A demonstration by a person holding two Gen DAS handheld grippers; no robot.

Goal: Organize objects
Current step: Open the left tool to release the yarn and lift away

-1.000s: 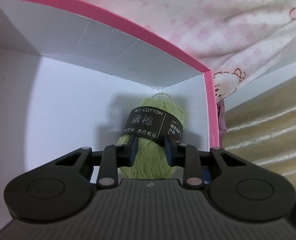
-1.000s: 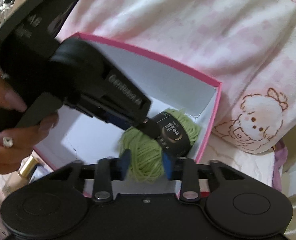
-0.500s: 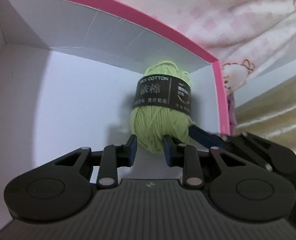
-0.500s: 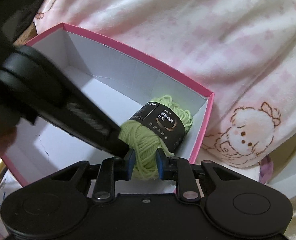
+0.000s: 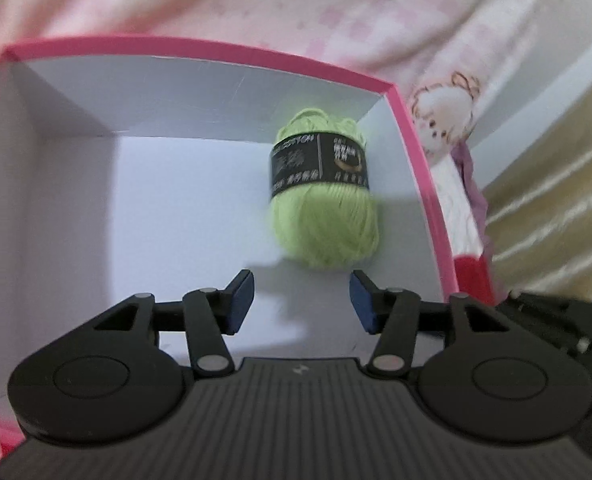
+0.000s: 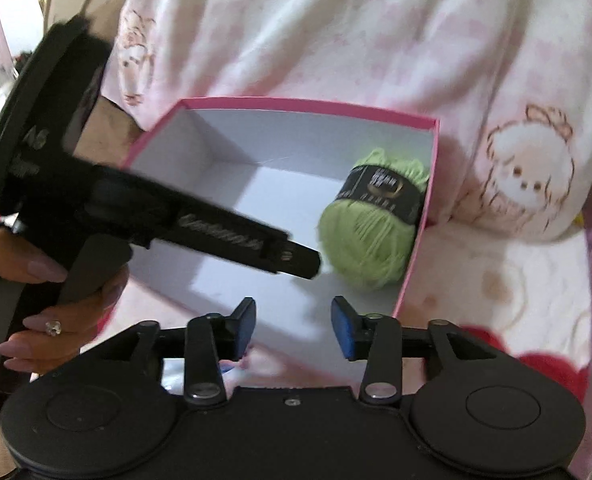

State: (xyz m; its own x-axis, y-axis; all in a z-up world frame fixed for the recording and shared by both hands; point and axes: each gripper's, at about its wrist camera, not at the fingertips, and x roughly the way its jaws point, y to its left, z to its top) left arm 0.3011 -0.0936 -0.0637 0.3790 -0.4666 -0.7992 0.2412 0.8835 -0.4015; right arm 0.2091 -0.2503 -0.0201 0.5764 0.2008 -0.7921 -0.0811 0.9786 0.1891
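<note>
A ball of light green yarn (image 5: 326, 208) with a black label band lies in the far right corner of a pink-rimmed white box (image 5: 199, 50). It also shows in the right wrist view (image 6: 370, 226), inside the box (image 6: 308, 104). My left gripper (image 5: 302, 300) is open and empty, just short of the yarn. It shows from the side in the right wrist view (image 6: 296, 258), reaching into the box. My right gripper (image 6: 292, 326) is open and empty above the box's near edge.
The box rests on a pink and white blanket (image 6: 336, 28) with cartoon animal prints (image 6: 532, 176). A red patch (image 6: 552, 364) of it lies at the right. A beige striped surface (image 5: 552, 216) lies right of the box.
Both grippers have let go of the yarn, opened and pulled back. The yarn now lies free in the box corner.
</note>
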